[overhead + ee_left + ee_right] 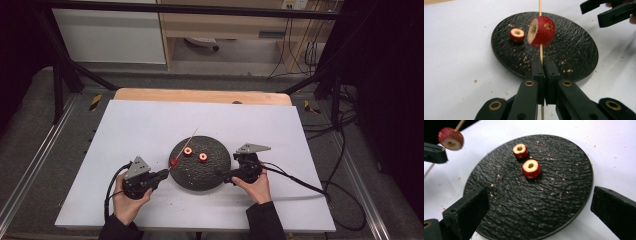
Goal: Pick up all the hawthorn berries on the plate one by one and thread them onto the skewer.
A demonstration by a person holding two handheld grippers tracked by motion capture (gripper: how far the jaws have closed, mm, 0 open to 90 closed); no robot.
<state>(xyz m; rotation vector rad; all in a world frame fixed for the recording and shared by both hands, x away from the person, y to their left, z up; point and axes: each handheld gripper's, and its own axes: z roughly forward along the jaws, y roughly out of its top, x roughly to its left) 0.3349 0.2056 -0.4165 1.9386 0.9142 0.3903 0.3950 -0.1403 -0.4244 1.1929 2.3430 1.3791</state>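
A round black plate (200, 175) lies mid-table with two cored red fruit pieces (188, 151) (203, 157) on it. My left gripper (166, 173) (543, 62) is shut on a thin wooden skewer (541, 51). The skewer runs through a third red fruit piece (541, 31) (174, 162) held above the plate's left edge. My right gripper (220, 173) (540, 195) stands wide open at the plate's right edge with nothing between its jaws. It looks across the plate (564, 182) at the two pieces (520, 150) (531, 168). The skewered piece (450, 138) hangs at the upper left there.
A white sheet (150, 125) covers the table, with a wooden strip (200, 95) at its far edge. Crumbs are scattered on the plate and sheet. Cables (300, 182) trail from both grippers, and black frame posts (57, 85) stand at the back corners.
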